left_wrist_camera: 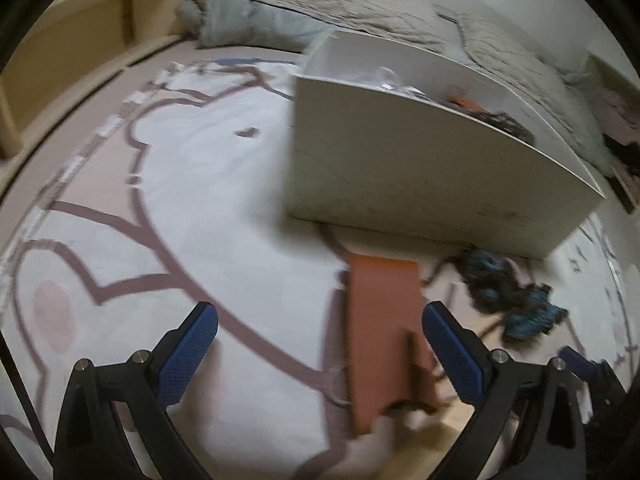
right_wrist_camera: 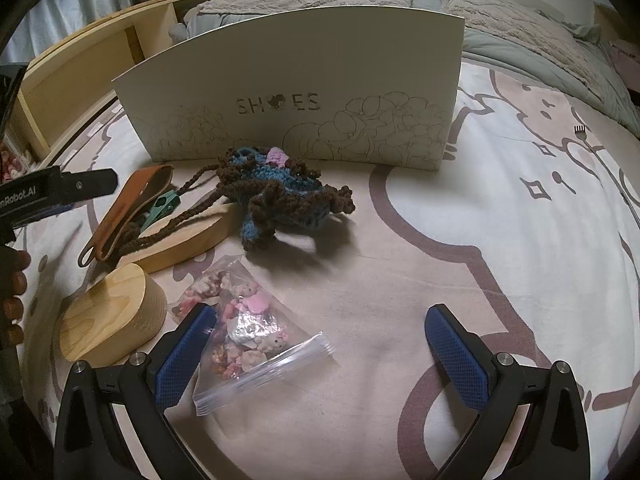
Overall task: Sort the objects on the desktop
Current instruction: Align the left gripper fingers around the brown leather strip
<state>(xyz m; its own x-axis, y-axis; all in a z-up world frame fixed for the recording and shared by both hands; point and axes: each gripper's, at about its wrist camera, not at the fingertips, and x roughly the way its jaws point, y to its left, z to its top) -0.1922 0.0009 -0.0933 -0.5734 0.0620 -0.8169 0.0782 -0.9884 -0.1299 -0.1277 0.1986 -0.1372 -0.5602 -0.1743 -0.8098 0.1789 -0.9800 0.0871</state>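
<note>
Shoebox, white card printed "SHOES" with flower outlines, stands at the far side of a patterned bedspread; the left wrist view shows it open-topped with small items already inside. Loose things lie on the near side of it. A blue and brown crocheted pouch with a braided cord sits just in front of the box; it looks soft and light, likely to sag, so its bunched body seems a better hold than the cord. A brown leather strap, folded into a loop, leans over a green clip and a flat wooden oval; it appears flexible yet firm enough to pinch across its width. A thicker wooden oval block sits nearer, looking hard and smooth, possibly slippery. A clear zip bag of small pink trinkets lies nearest; its film is slick, and the sealed edge looks the surest grip.

The left gripper is spread wide and empty, with the strap between its blue pads. The right gripper is also wide and empty, its left pad touching the bag. A person's fingers show at the far left edge.
</note>
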